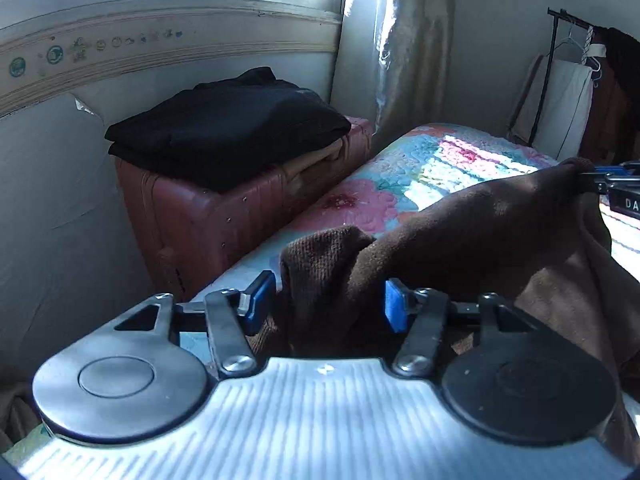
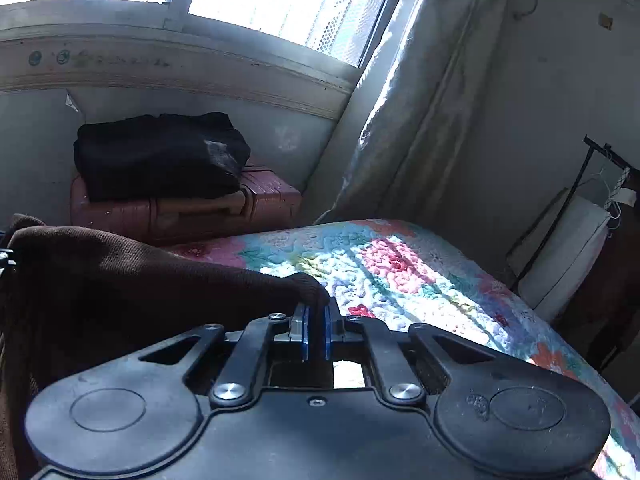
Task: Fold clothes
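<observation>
A brown knit garment [image 1: 472,236] hangs over the floral bed between the two grippers. My left gripper [image 1: 328,300] is open, its blue pads on either side of a bunched fold of the garment, not closed on it. My right gripper [image 2: 316,316] is shut on a corner of the brown garment [image 2: 120,276] and holds it up; it also shows at the right edge of the left wrist view [image 1: 592,180], pinching the cloth's raised corner.
A floral quilted bed [image 2: 400,276] lies ahead. A reddish suitcase [image 1: 224,216] with folded black clothes [image 1: 228,124] on top stands by the window wall. A curtain [image 2: 432,92] hangs at the back. A clothes rack [image 1: 576,92] with hanging garments stands at the right.
</observation>
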Demonstrator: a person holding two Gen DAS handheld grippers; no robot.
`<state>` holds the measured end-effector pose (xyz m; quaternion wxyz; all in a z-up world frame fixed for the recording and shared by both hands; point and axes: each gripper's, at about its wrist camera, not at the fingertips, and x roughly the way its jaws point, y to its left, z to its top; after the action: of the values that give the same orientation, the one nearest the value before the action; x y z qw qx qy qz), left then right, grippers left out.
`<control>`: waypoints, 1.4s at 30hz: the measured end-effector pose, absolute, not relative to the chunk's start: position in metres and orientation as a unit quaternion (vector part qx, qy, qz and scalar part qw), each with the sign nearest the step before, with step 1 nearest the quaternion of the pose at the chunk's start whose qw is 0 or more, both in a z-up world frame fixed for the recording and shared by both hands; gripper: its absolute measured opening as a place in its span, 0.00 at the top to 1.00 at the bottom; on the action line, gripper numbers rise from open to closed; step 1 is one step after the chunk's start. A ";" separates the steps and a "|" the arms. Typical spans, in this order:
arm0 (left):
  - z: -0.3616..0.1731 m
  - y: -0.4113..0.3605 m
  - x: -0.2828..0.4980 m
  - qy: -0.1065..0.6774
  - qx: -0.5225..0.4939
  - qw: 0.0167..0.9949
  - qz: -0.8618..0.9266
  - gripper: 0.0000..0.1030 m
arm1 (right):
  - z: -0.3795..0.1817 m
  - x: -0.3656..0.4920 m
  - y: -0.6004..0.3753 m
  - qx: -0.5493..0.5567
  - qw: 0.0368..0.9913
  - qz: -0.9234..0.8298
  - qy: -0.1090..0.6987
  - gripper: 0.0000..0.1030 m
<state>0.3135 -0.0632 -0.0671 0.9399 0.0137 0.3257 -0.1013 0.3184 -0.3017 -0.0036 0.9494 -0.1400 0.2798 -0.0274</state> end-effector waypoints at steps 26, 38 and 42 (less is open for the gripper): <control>-0.075 -0.028 0.157 0.507 0.029 0.842 -0.184 0.18 | 0.022 0.129 -0.227 0.098 0.885 0.070 0.450 0.42; -0.090 -0.015 0.111 0.535 -0.003 0.828 -0.168 0.08 | -0.034 0.056 -0.216 0.094 0.866 0.089 0.484 0.41; -0.108 -0.011 0.119 0.566 -0.060 0.806 -0.161 0.08 | -0.067 0.041 -0.217 0.043 0.875 0.080 0.476 0.41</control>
<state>0.1185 -0.0115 -0.1080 0.8061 -0.0601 0.5663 -0.1608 0.0411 -0.2167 -0.0673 0.8750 0.0428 0.4756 0.0796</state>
